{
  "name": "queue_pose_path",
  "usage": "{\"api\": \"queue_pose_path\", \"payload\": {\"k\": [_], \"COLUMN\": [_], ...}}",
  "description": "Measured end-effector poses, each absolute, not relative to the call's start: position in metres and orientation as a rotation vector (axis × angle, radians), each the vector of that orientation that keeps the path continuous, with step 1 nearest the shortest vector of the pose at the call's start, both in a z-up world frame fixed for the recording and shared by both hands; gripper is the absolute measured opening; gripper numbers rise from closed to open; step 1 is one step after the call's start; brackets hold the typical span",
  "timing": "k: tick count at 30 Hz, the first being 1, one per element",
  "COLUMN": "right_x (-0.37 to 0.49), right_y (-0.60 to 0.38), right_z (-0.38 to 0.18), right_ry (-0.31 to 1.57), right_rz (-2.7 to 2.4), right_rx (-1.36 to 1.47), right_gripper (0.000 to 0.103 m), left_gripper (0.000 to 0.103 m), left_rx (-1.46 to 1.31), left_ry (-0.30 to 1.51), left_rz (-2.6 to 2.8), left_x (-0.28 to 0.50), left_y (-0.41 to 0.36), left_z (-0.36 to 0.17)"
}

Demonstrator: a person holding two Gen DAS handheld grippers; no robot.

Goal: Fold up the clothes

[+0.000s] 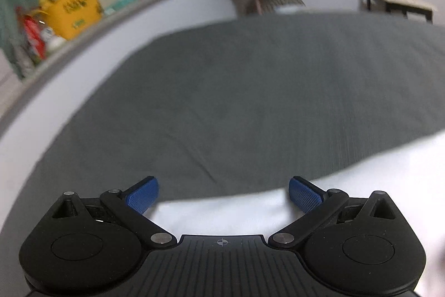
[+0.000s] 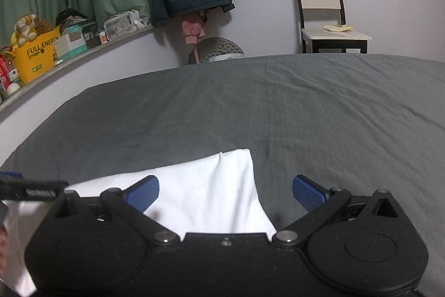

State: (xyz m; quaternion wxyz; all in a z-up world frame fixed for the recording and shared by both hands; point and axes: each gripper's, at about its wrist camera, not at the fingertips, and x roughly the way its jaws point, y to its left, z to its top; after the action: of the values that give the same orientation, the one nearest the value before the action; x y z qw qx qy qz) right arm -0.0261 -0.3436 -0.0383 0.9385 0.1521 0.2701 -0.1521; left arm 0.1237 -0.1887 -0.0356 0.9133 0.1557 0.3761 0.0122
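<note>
Right gripper (image 2: pixel 225 194), jaws apart, above white garment (image 2: pixel 211 194), seemingly clear.

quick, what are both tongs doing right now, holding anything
Left tongs: open, holding nothing, above the edge of the white garment.
Right tongs: open, holding nothing, white garment lies between the fingers.

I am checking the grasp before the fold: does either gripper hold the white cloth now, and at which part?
Nothing is held. The left gripper and the right gripper are open above the white cloth on the grey bed.
</note>
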Motion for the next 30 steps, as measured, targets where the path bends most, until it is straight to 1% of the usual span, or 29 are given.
{"api": "queue_pose_path", "payload": {"k": [6, 8, 11, 15, 19, 22, 24, 30], "right_x": [-0.029, -0.031, -0.03, -0.032, -0.035, -0.035, -0.034, -0.041], "right_y": [-0.351, -0.352, -0.352, -0.35, -0.355, -0.358, -0.358, -0.362], "right_z": [-0.039, -0.038, -0.039, -0.039, -0.039, -0.04, -0.041, -0.037], "right_ry": [0.553, 0.539, 0.547, 0.554, 0.546, 0.552, 0.555, 0.537], "right_rz": [-0.338, -0.346, -0.349, -0.341, -0.36, -0.37, -0.368, -0.374], "right_rx": [0.35, 0.354, 0.35, 0.327, 0.339, 0.356, 0.354, 0.344], "right_gripper": [0.103, 0.103, 0.103, 0.103, 0.103, 0.103, 0.103, 0.103], "left_gripper": [0.103, 0.103, 0.103, 0.103, 0.103, 0.103, 0.103, 0.103], "left_rx": [0.244, 0.255, 0.293, 0.183, 0.281, 0.336, 0.337, 0.342], "left_ry": [0.724, 0.72, 0.757, 0.842, 0.824, 0.868, 0.843, 0.874], "left_rz": [-0.014, -0.032, -0.036, -0.035, -0.051, -0.084, -0.089, -0.088], "left_x": [0.103, 0.092, 0.084, 0.094, 0.08, 0.063, 0.052, 0.027], "left_y": [-0.175, -0.173, -0.175, -0.162, -0.167, -0.171, -0.17, -0.168], "left_z": [-0.022, -0.025, -0.038, -0.041, -0.033, -0.044, -0.046, -0.042]}}
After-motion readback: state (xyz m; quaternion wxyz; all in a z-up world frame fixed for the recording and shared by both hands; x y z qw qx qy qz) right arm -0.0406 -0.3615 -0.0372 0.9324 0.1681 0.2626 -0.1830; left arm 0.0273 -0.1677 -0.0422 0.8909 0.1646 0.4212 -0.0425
